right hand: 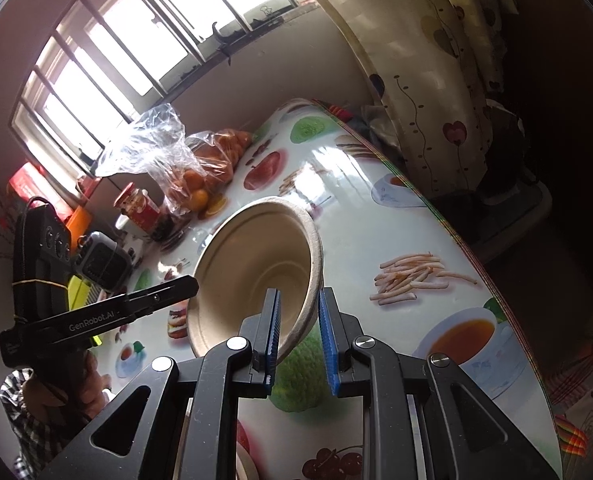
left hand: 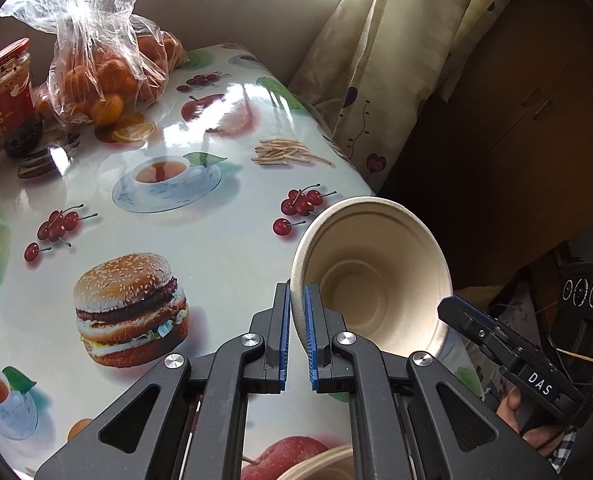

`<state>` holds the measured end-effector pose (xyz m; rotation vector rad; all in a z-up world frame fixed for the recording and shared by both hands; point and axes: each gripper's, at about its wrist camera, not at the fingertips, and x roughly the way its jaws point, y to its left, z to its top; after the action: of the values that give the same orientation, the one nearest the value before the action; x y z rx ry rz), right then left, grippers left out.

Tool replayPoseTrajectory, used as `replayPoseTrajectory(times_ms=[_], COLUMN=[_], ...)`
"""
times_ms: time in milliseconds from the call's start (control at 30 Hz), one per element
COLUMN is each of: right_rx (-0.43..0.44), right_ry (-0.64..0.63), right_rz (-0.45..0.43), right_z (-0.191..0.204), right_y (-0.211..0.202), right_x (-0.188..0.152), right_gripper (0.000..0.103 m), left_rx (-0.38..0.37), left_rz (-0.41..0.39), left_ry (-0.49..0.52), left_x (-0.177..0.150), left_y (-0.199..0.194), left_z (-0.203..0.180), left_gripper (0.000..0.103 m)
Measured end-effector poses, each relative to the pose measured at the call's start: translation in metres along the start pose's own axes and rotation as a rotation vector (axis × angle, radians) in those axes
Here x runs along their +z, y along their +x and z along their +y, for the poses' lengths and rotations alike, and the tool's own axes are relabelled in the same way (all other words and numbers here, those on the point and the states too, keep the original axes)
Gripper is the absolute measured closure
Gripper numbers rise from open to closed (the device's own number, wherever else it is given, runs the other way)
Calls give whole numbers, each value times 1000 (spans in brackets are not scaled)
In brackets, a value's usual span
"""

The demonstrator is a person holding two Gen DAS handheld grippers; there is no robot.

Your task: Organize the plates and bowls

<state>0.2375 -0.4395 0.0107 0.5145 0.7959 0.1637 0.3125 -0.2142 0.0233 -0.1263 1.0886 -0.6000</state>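
both grippers' fingers are clenching one paper bowl [left hand: 370,276] by opposite rims: left gripper [left hand: 296,334], right gripper [right hand: 298,340]; a second bowl [left hand: 320,466] is sitting below on the table [left hand: 224,240].

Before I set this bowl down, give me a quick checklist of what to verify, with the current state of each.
1. Left gripper shut on the bowl rim: ok.
2. Right gripper closed over the opposite rim: ok.
3. Bowl level: not ok, it is tipped on its side, mouth toward both cameras.
4. Bowl empty: ok.
5. Second bowl lined up underneath: cannot tell, the gripper hides most of it.
6. Bag of oranges and jar clear of the bowl: ok, far across the table.
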Motion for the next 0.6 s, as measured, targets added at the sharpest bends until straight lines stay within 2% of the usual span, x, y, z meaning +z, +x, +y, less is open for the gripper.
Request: replayPoseTrajectory(times_ms=[600], right_rx=[37], right_ry=[-41], right_rz=[-53], right_z=[33], right_y=[-51], right_x=[-23], right_gripper=[84], left_rx=[-28], left_rz=[-62], left_ry=[-2], left_x=[-26], left_y=[-54], left_z=[-10], left_gripper=[96])
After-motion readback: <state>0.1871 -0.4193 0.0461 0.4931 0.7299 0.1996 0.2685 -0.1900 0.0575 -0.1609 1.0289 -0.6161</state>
